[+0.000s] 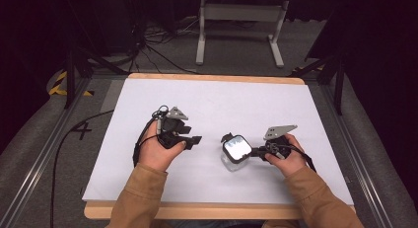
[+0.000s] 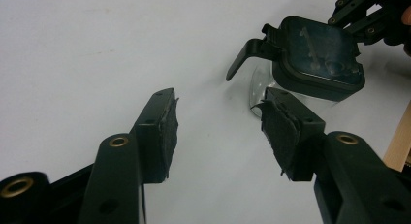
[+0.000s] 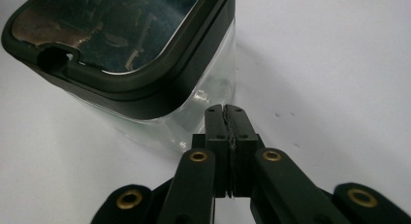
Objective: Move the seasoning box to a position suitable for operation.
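The right hand-held gripper (image 3: 228, 118) is clenched with nothing between its jaws, tips against the clear lidded container (image 1: 235, 152) mid-desk (image 1: 148, 104), and might tip it; the left hand-held gripper (image 2: 219, 129) hangs released nearby.

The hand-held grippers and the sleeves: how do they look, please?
Each hand-held gripper, left and right, is black, with brass-coloured rivets, dark padded jaw faces, a grey three-cornered plate on top and a trailing black cable. The person's long sleeves are tan.
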Action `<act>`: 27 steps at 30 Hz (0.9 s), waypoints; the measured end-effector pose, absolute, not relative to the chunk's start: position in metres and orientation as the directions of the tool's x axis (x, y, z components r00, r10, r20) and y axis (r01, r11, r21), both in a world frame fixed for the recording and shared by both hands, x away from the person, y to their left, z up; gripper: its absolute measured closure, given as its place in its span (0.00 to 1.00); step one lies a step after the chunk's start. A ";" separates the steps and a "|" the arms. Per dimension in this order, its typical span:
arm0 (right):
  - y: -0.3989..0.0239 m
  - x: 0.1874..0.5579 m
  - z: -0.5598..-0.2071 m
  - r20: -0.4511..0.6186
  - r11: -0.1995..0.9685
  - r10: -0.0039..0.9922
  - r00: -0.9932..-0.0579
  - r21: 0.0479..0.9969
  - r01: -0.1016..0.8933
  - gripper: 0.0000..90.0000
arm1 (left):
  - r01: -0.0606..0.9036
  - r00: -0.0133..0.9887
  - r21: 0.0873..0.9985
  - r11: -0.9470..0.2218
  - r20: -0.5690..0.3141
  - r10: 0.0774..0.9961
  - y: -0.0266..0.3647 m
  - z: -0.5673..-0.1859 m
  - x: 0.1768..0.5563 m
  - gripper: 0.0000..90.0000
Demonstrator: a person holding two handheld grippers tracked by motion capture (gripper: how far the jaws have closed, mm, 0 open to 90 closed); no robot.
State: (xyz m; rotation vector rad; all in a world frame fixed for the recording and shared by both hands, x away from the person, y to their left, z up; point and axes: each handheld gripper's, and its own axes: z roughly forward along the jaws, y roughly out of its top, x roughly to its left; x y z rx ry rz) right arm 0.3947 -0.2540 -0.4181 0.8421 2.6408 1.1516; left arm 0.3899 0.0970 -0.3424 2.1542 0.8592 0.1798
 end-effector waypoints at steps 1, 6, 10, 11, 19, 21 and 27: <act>-0.254 0.394 -0.418 0.088 0.556 0.542 -0.836 0.708 0.435 1.00 | 0.522 0.758 0.722 -0.454 -0.149 0.634 0.097 -0.343 0.390 0.53; -0.249 0.390 -0.419 0.084 0.581 0.522 -0.849 0.693 0.426 1.00 | 0.521 0.762 0.720 -0.458 -0.151 0.630 0.094 -0.343 0.392 0.53; -0.247 0.387 -0.420 0.085 0.590 0.518 -0.851 0.685 0.428 1.00 | 0.517 0.764 0.722 -0.460 -0.148 0.628 0.092 -0.343 0.393 0.52; -0.246 0.386 -0.420 0.081 0.596 0.513 -0.854 0.683 0.423 1.00 | 0.519 0.766 0.720 -0.461 -0.153 0.624 0.091 -0.343 0.394 0.52; -0.241 0.378 -0.423 0.087 0.620 0.493 -0.865 0.663 0.420 1.00 | 0.511 0.777 0.717 -0.473 -0.151 0.611 0.086 -0.344 0.397 0.52; -0.240 0.376 -0.424 0.089 0.623 0.490 -0.867 0.660 0.420 1.00 | 0.514 0.777 0.715 -0.474 -0.154 0.610 0.084 -0.344 0.398 0.52; -0.238 0.373 -0.426 0.099 0.629 0.486 -0.869 0.651 0.425 1.00 | 0.507 0.784 0.718 -0.477 -0.154 0.602 0.080 -0.344 0.400 0.53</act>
